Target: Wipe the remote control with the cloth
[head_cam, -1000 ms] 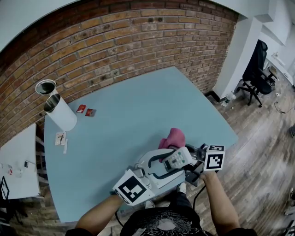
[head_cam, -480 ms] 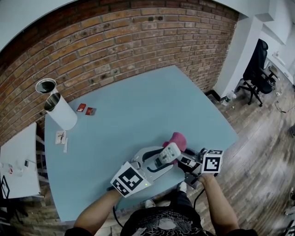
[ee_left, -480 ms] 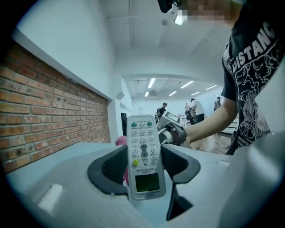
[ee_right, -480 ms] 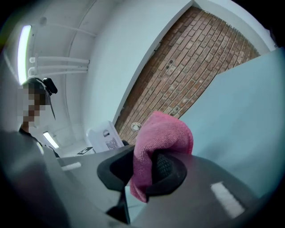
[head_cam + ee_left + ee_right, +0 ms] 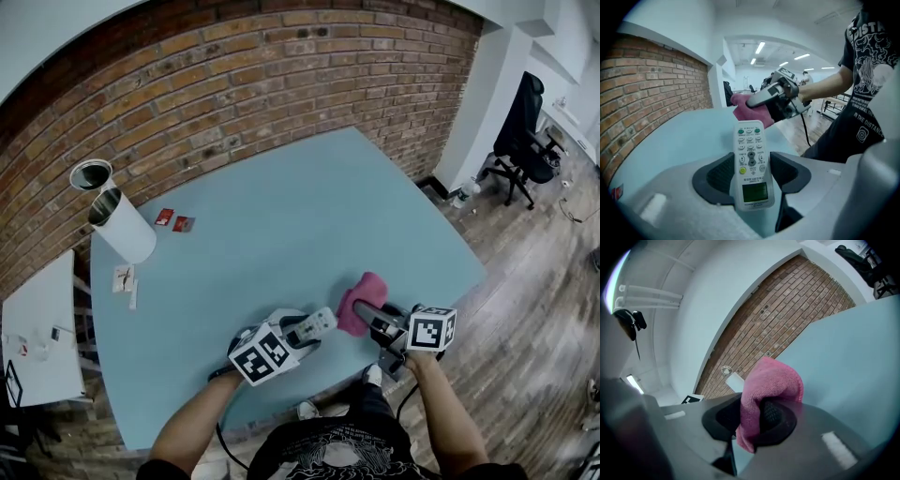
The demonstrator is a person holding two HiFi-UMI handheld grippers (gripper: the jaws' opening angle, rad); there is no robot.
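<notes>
From the head view we see a pale blue tabletop [image 5: 272, 225] in front of a brick wall; at the lower middle of the frame the left gripper [image 5: 305, 330] is clamped on a white remote control [image 5: 319, 324], its jaws pressing the long sides, buttons showing; just to the right, the right gripper [image 5: 368, 314] pinches a pink cloth [image 5: 361, 295] that bunches above its jaws; cloth and remote lie just beside each other near the tabletop's near edge; we cannot tell whether they touch.

White cylinder [image 5: 131, 239] and red packets [image 5: 165, 218] near brick wall [image 5: 281, 84]
</notes>
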